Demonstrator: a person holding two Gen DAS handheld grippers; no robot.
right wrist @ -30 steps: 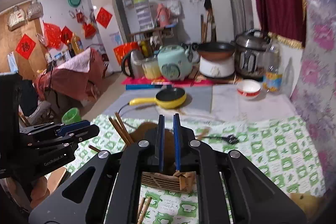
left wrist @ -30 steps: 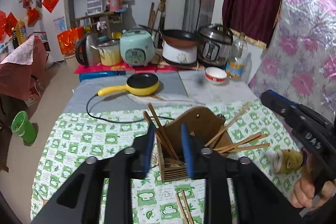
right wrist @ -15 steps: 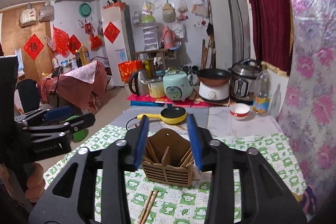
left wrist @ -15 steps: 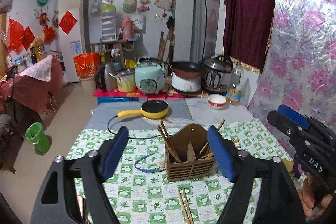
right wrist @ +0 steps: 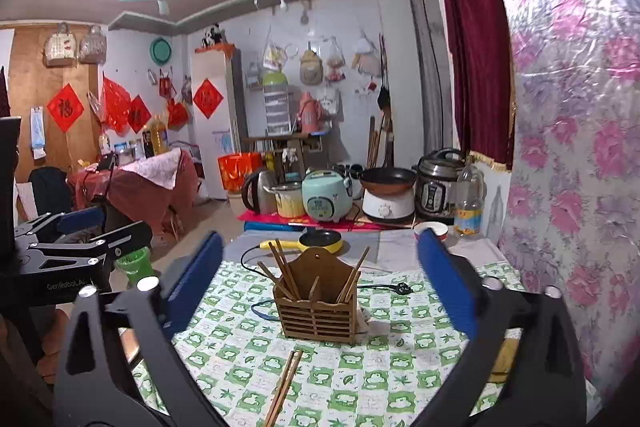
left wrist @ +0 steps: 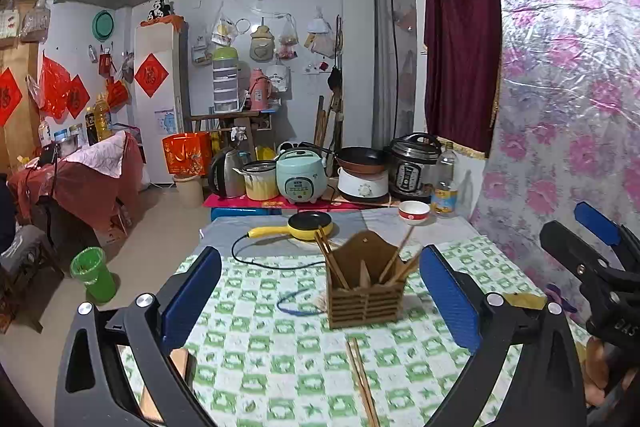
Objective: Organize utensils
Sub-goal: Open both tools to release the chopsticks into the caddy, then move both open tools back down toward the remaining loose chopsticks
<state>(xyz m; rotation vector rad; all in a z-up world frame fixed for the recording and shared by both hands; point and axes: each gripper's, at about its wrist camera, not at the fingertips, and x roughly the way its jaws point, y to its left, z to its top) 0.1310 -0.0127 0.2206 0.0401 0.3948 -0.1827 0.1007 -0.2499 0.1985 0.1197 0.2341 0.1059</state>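
Loose chopsticks lie lengthwise toward the holder, near the right hand-held gripper; both hand-held grippers' jaws opening, empty.

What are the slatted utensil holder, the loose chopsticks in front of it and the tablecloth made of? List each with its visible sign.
Utensil holder: wood or bamboo, matte brown, slatted front, faint grain.
Chopsticks: probably bamboo or wood, plain tan, unlacquered look.
Tablecloth: likely plastic or oilcloth; printed green checks, lies flat with slight sheen, though fabric is possible.

Bright ceiling glare, fisheye-warped edges, sharp
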